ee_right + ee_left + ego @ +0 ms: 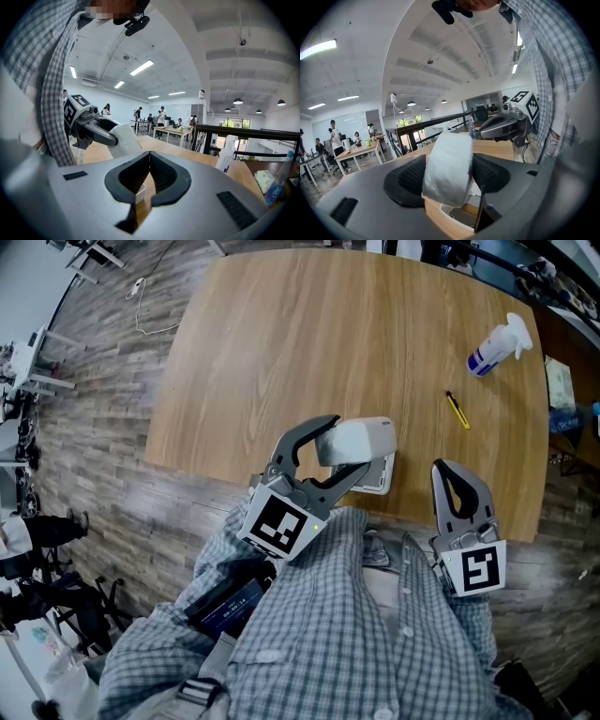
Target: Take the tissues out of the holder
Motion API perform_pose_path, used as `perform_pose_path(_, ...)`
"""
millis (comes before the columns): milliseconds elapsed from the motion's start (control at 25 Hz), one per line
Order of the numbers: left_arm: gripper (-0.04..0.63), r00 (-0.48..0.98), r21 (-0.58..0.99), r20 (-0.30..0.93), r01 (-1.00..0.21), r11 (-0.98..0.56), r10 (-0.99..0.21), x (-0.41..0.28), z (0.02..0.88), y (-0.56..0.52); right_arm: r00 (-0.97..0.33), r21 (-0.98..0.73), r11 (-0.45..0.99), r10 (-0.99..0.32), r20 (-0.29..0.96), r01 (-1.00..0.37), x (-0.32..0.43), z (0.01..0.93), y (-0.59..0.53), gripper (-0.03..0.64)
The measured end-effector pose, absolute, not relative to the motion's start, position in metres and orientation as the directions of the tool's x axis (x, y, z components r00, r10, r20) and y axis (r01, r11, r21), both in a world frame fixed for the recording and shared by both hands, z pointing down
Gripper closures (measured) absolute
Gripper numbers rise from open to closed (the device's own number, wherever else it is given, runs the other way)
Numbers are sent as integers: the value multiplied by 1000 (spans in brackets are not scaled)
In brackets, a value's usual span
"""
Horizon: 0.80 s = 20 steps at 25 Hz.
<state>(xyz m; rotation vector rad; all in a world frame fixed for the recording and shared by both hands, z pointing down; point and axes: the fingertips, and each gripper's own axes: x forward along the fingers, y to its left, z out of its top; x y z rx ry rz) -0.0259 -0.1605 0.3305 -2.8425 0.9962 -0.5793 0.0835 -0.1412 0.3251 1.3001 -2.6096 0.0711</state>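
Pale wood: the broad, rounded table [309, 343] fills the upper half of the head view, and your work sits at its near edge, low in the centre of the frame.

Your left gripper [349, 446] comes in from the lower left. Its jaws are spread wide and clamped on a white, plastic-wrapped pack of tissues [361, 439]. In the left gripper view the pack [447, 164] stands squarely between the two dark ribbed pads [410, 178], touching both and held across its narrower side.

Your right gripper [450, 472] hangs at the lower right, apart from the pack. Its jaws are pressed together on nothing, as the right gripper view [150, 157] shows.

The flat white holder [382, 482] lies on the table just below the pack. In the left gripper view its open rim [454, 213] shows underneath with a gap between, so the pack looks lifted clear of it.

I judge you to be at the end of the pull-out. The next move calls for carrying the pack sideways to bare wood, lowering it flat, and only then easing the jaws apart. The wrapper is soft, so keep the squeeze even.

Stay away from the white spray bottle with a blue label [497, 345] at the upper right. The thin yellow pen-like stick [457, 410] right of centre is also best avoided.
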Motion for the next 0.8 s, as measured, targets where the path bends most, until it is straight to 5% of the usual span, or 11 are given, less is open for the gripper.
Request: perform_pose_path(800,285,712,-185,345,-588,-788,-612,-27,335,-161,-588,53,614,-775,233,-788,81,328,-142,603)
